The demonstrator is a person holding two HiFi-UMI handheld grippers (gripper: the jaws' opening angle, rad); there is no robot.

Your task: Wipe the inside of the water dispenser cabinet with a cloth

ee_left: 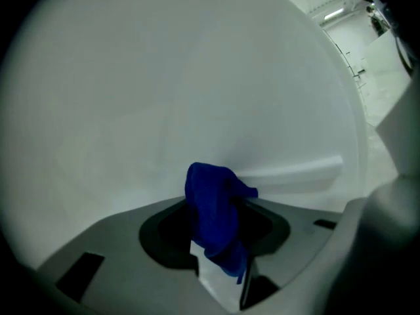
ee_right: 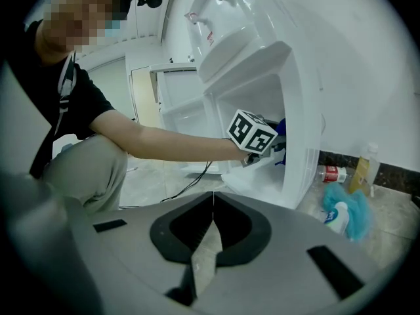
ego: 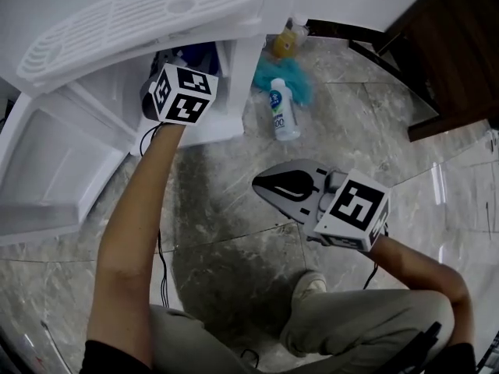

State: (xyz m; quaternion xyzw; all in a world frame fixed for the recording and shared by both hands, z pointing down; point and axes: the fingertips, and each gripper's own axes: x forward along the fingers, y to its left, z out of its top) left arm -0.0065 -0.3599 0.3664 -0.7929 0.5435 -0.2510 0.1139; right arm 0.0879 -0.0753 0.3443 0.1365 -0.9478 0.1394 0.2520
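My left tongs (ee_left: 222, 254) pinch the blue cloth (ee_left: 211, 202) inside the cabinet (ego: 234, 61) for wiping — right tongs (ee_right: 213, 202), pressed together, idle nearby, out of the way.

Floor (ego: 234, 209): grey marbled tile, glossy.
White dispenser (ego: 234, 119) stands on it by wall.
White bottle (ego: 283, 114) lies on side just right of dispenser, touching teal duster (ego: 302, 80).
Yellow bottle (ego: 285, 44) upright behind duster; red-label bottle (ee_right: 331, 174) lies beside it.
Black cable (ego: 161, 267) trails across tiles.
Shoe (ego: 310, 287) planted near middle.
Dark wood cabinet (ego: 460, 53) at right.
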